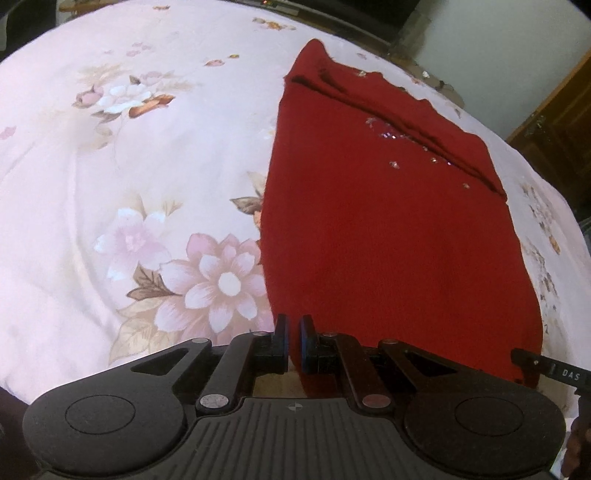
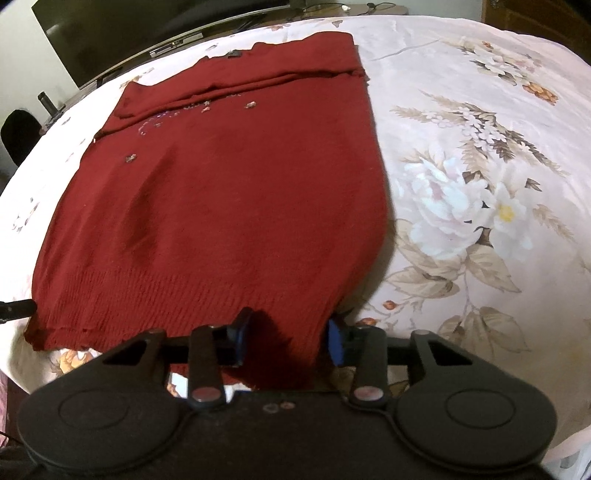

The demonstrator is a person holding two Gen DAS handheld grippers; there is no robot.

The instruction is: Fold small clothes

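Observation:
A dark red knit sweater (image 1: 388, 229) with small sparkly decorations lies flat on a floral bedsheet (image 1: 129, 184), sleeves folded across its upper part. My left gripper (image 1: 293, 341) is shut on the sweater's near left hem corner. In the right wrist view the sweater (image 2: 229, 206) fills the middle, ribbed hem nearest. My right gripper (image 2: 286, 339) is open, its fingers on either side of the hem's near right corner, which lies between the blue pads (image 2: 334, 343). The right gripper's tip shows at the edge of the left wrist view (image 1: 554, 369).
The pale floral sheet (image 2: 480, 184) spreads wide to the right of the sweater. A dark television (image 2: 147, 33) and a shelf stand beyond the far edge of the bed. A wooden door (image 1: 561, 122) is at the far right.

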